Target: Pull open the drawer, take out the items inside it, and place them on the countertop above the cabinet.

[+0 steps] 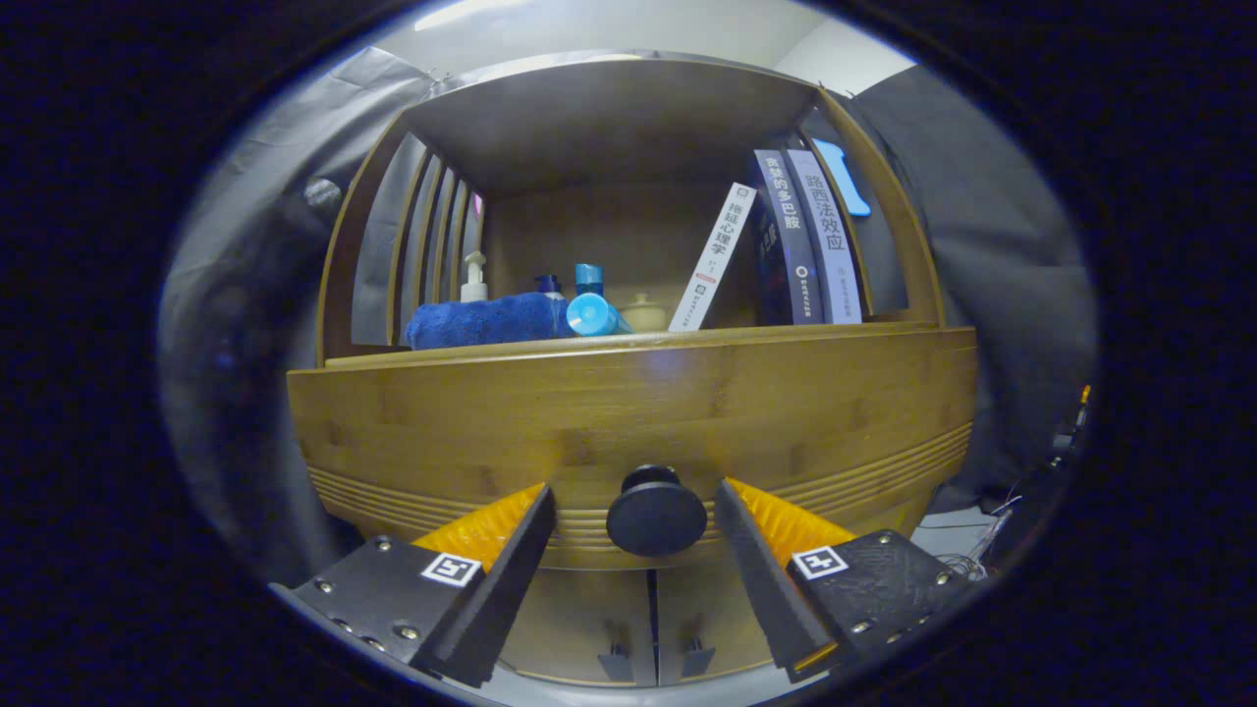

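A wooden cabinet fills the view, with a closed drawer front [628, 412] across its width. A round black knob [656, 518] juts out of the drawer front low in the middle. My gripper [635, 511] is open, its two fingers on either side of the knob with a gap on each side, touching nothing. The countertop edge [628, 344] runs just above the drawer. What is inside the drawer is hidden.
On the countertop stand a folded blue towel [486, 321], a white pump bottle [474, 278], blue-capped bottles [592, 306], a small beige jar [643, 312] and several books [800, 236] leaning at the right. Two lower cabinet doors [648, 628] sit below the drawer.
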Demonstrator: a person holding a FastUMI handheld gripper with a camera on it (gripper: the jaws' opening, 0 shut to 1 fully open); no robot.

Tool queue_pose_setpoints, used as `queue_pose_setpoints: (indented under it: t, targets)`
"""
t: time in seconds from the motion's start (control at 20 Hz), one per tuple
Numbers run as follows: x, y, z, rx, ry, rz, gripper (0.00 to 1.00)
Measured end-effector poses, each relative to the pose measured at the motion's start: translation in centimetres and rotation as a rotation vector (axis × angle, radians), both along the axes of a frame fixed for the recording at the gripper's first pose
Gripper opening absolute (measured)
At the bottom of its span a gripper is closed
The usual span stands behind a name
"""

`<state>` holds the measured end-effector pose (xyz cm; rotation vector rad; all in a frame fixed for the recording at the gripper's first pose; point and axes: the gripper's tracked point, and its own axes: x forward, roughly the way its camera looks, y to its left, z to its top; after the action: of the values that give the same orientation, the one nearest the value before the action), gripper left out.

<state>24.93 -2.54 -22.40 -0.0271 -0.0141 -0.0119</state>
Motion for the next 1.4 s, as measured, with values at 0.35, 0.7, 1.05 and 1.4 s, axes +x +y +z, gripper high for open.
queue_pose_setpoints:
  t: [0.35, 0.7, 1.05, 1.4]
  targets:
    - [1.1, 0.2, 0.0, -0.022, -0.049, -0.004, 0.99]
    - [-1.1, 0.6, -1.9, 0.047, 0.094, 0.046, 1.00]
    - [-8.5, -1.9, -3.7, 0.003, 0.193, 0.028, 0.99]
    - [-15.9, -3.4, 3.3, 0.052, 0.141, -0.021, 0.99]
